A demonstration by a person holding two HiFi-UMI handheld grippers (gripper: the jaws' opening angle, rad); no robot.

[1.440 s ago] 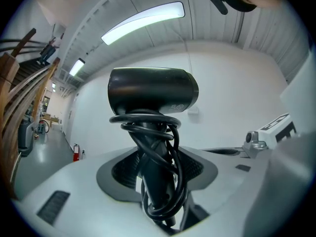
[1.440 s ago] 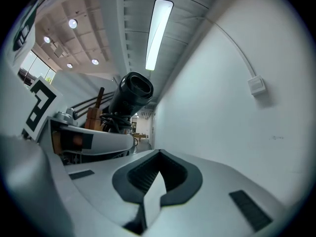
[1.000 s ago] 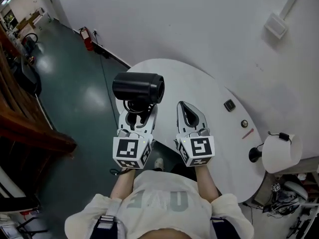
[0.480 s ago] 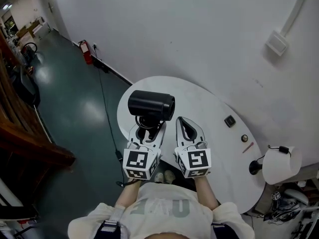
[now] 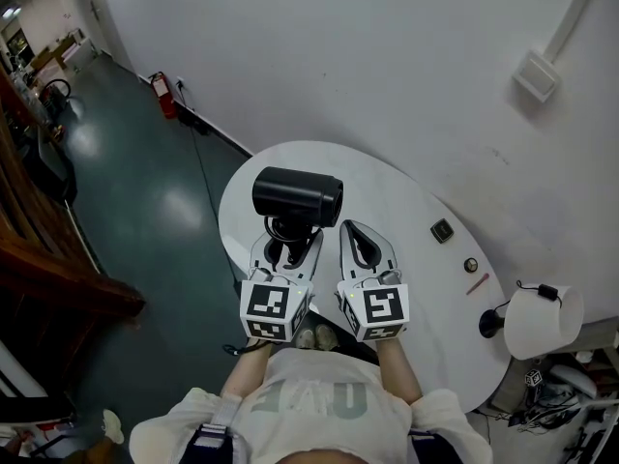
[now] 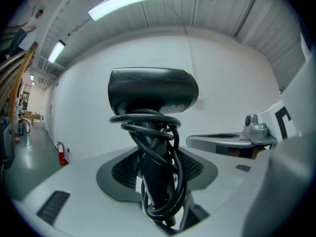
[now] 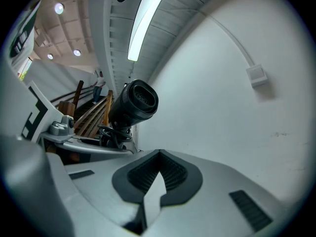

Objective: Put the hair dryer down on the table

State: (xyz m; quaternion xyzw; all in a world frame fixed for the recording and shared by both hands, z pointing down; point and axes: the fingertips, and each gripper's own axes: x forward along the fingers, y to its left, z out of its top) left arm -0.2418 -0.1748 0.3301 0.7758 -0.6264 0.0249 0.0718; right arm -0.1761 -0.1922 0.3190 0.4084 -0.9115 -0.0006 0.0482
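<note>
Hair dryer [image 5: 297, 195]: black, carried upright in my left gripper, barrel lying crosswise on top, handle pointing down into the fingers.
Cord [image 6: 157, 181]: black, wound in loops round the handle and caught inside the grasp.
Left gripper [image 5: 286, 247]: fingers clenched on the cord-wrapped handle; the handle fills the gap between the ribbed pads.
Right gripper [image 5: 361, 242]: just beside the left one, fingers closed tip to tip with nothing between them.
Position: I hold the hair dryer in the air over the left part of the round white desk [image 5: 426, 298], not resting on it.
Right gripper view: the hair dryer's open barrel end faces the camera, up and to the left.
Desk items: a small dark square piece [image 5: 442, 229], a small round piece [image 5: 471, 265] and a thin red stick [image 5: 478, 284] lie toward the right side, well apart from both grippers.
Surroundings: white wall behind the desk; red fire extinguisher [image 5: 157, 85] at the wall's foot, far left.
</note>
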